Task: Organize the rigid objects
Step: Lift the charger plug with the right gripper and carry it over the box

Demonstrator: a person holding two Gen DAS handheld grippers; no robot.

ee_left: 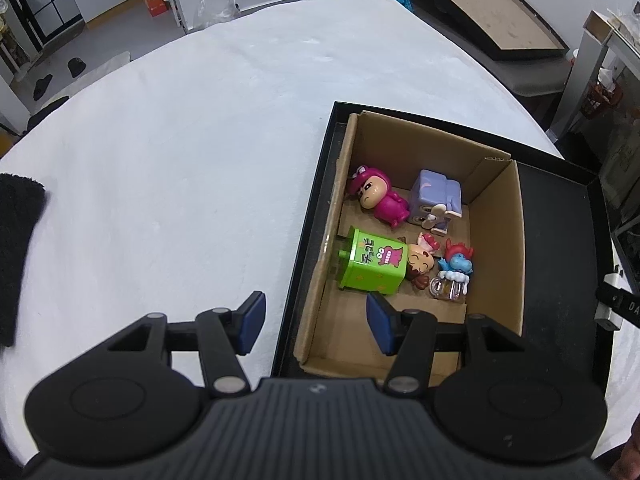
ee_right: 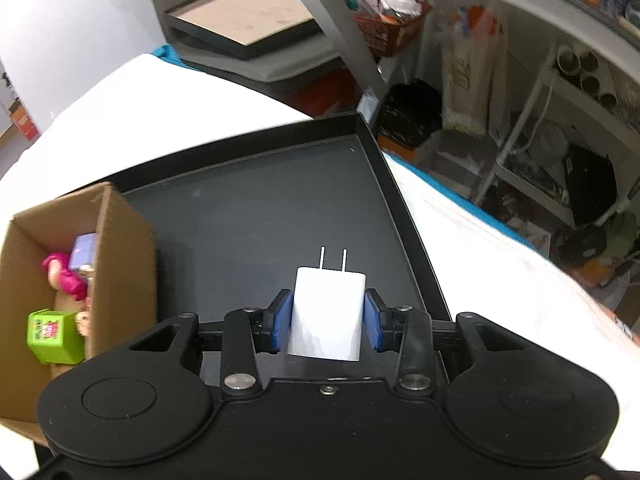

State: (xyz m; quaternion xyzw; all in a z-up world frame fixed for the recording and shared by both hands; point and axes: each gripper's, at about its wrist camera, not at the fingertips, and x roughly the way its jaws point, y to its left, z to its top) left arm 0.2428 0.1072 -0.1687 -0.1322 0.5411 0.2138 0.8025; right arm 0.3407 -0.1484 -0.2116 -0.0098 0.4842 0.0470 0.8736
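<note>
My right gripper [ee_right: 327, 318] is shut on a white plug charger [ee_right: 328, 312], prongs pointing away, held above the bare floor of the black tray [ee_right: 260, 216]. A cardboard box [ee_left: 496, 216] stands in the tray's left part and holds toys: a pink figure [ee_left: 378, 198], a purple block toy [ee_left: 434, 200], a green box toy [ee_left: 374, 266], a small doll [ee_left: 420, 266] and a blue figure [ee_left: 456, 266]. My left gripper [ee_left: 316, 326] hangs open over the box's near left corner, nothing between its blue pads. The same cardboard box [ee_right: 120, 248] shows at the left of the right wrist view.
A white cloth covers the table [ee_left: 180, 140]. A black fabric item [ee_left: 16, 256] lies at its left edge. A second black tray [ee_left: 488, 12] sits beyond the table. Cluttered metal shelving [ee_right: 540, 120] stands to the right.
</note>
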